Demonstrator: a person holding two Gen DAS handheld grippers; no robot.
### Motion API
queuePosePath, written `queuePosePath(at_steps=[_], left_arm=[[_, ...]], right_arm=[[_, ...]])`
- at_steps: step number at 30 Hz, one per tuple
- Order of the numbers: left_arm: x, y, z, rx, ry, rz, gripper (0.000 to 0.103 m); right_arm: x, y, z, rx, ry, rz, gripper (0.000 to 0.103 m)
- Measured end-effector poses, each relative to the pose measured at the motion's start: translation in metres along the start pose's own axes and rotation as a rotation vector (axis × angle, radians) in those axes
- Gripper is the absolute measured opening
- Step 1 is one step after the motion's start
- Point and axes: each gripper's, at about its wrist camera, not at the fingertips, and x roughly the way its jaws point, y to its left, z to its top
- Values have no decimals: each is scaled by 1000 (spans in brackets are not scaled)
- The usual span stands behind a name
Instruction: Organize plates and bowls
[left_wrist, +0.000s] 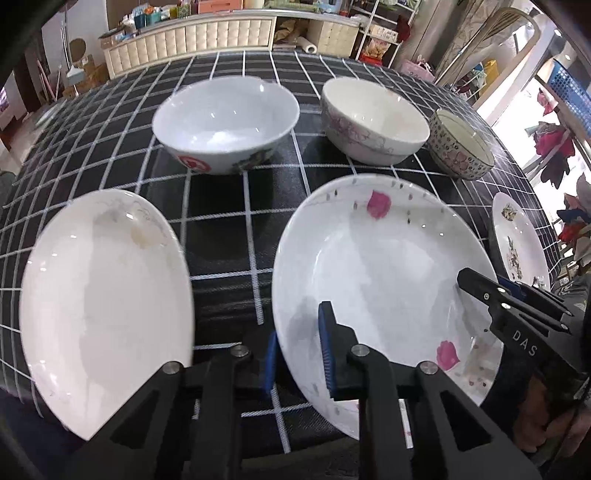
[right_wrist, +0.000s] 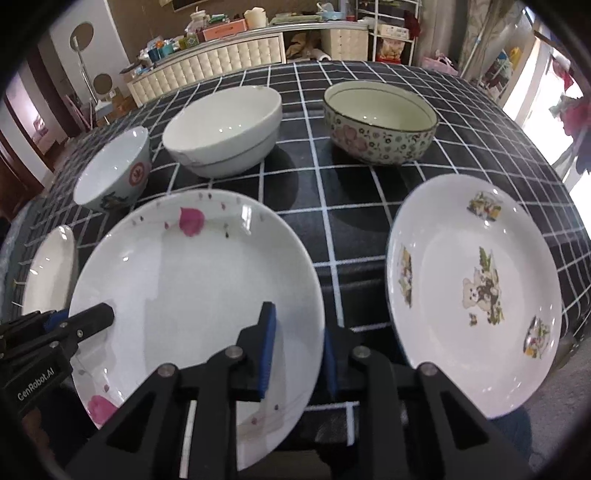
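A white plate with pink petals (left_wrist: 376, 266) (right_wrist: 192, 280) lies at the near edge of the checked table. My left gripper (left_wrist: 299, 354) (right_wrist: 107, 314) is shut on the plate's left rim. My right gripper (right_wrist: 298, 356) (left_wrist: 467, 277) is shut on its right rim. A plain white plate (left_wrist: 103, 302) (right_wrist: 48, 273) sits to the left, and a bear-print plate (right_wrist: 476, 291) (left_wrist: 517, 240) to the right. Behind stand three bowls: a white bowl with a red mark (left_wrist: 225, 122) (right_wrist: 110, 173), a cream bowl (left_wrist: 373, 118) (right_wrist: 221, 129) and a flower-patterned bowl (left_wrist: 461, 147) (right_wrist: 380, 125).
The black tablecloth with white grid lines (left_wrist: 229, 229) (right_wrist: 332, 221) covers the whole table. A padded cream sideboard (left_wrist: 192, 37) (right_wrist: 207, 62) with clutter on top stands beyond the far edge. A person's hand (left_wrist: 546, 417) holds the right gripper.
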Motion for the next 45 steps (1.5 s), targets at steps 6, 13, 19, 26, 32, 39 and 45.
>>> queuePosePath(at_steps=[6, 13, 19, 26, 32, 39, 45], left_arm=[[-16, 10, -5, -12, -26, 13, 12], [-47, 29, -15, -41, -70, 14, 12], [-67, 60, -24, -86, -91, 51, 12], [-78, 104, -38, -149, -88, 89, 12], [-84, 139, -44, -197, -88, 113, 12], [-88, 168, -41, -222, -96, 128, 12], [-85, 182, -38, -231, -87, 126, 12]], right_arm=[[-13, 13, -2, -17, -25, -4, 24], [-33, 31, 2, -40, -69, 10, 23], [-35, 61, 5, -85, -83, 34, 23], [-24, 99, 6, -123, -58, 80, 23], [-14, 133, 4, -180, -46, 89, 23], [-5, 162, 12, -218, -41, 108, 23], [1, 179, 24, -229, -34, 107, 23]])
